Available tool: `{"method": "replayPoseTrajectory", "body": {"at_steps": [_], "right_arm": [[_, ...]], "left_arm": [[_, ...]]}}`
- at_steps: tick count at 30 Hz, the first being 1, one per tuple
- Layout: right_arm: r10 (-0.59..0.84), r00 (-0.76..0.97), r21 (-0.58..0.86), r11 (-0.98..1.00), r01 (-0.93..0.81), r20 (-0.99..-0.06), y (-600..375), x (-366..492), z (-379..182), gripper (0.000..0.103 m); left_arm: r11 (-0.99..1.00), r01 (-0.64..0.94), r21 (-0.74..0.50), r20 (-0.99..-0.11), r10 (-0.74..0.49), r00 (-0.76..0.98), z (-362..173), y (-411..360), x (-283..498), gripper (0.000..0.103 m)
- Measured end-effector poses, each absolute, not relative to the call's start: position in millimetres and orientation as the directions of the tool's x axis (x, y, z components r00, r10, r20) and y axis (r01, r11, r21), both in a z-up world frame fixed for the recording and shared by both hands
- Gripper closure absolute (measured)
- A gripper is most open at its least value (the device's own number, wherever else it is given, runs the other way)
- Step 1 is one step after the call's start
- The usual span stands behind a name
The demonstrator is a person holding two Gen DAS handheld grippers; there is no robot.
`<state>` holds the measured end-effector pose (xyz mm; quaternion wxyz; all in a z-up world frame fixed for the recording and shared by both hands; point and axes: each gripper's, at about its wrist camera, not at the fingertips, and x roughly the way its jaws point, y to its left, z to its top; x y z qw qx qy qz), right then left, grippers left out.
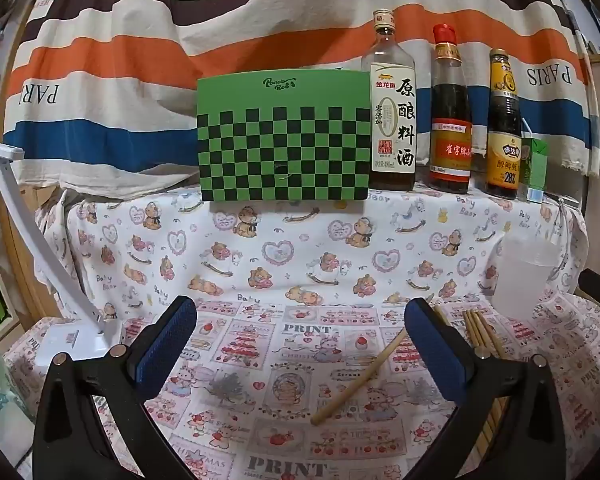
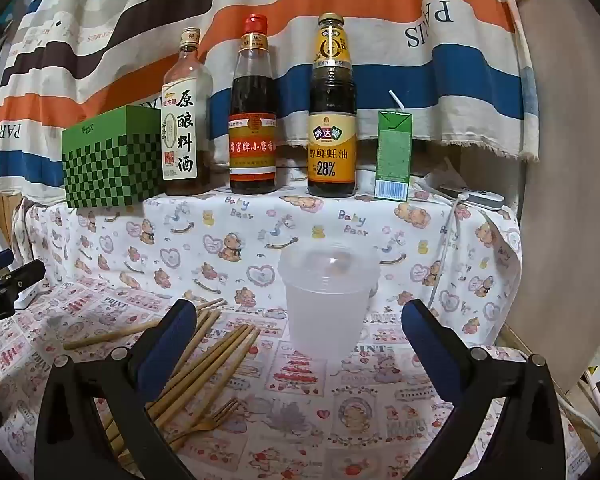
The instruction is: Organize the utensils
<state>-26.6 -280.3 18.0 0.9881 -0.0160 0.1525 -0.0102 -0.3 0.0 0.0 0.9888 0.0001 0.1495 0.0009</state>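
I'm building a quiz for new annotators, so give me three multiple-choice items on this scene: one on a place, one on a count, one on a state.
1. Where does the translucent white plastic cup stand?
A. On the raised shelf among the bottles
B. On the patterned cloth, right of the loose bamboo chopsticks
C. On top of the green checkered box

2. How many glass sauce bottles stand in the back row?
A. Two
B. Three
C. Five

3. What state are the two grippers in?
A. Both open, holding nothing
B. Both shut on chopsticks
C. Left shut on the cup

Answers:
1 B: the right wrist view shows the cup on the lower cloth with the chopsticks to its left.
2 B: three bottles stand between the box and the small green carton.
3 A: the left gripper and right gripper both show spread fingers with nothing between them.
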Motion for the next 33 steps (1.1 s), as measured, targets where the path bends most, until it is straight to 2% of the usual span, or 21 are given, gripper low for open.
{"method": "replayPoseTrajectory", "body": {"at_steps": [33], "right_arm": [[-0.028,0.952,-0.034,0.999,0.018,-0.306,-280.0,-26.4,17.4,0.000]], "left_arm": [[1.000,-0.027,0.007,-0.293,0.028,0.956,-0.9,0.0,-2.5,0.000]]}}
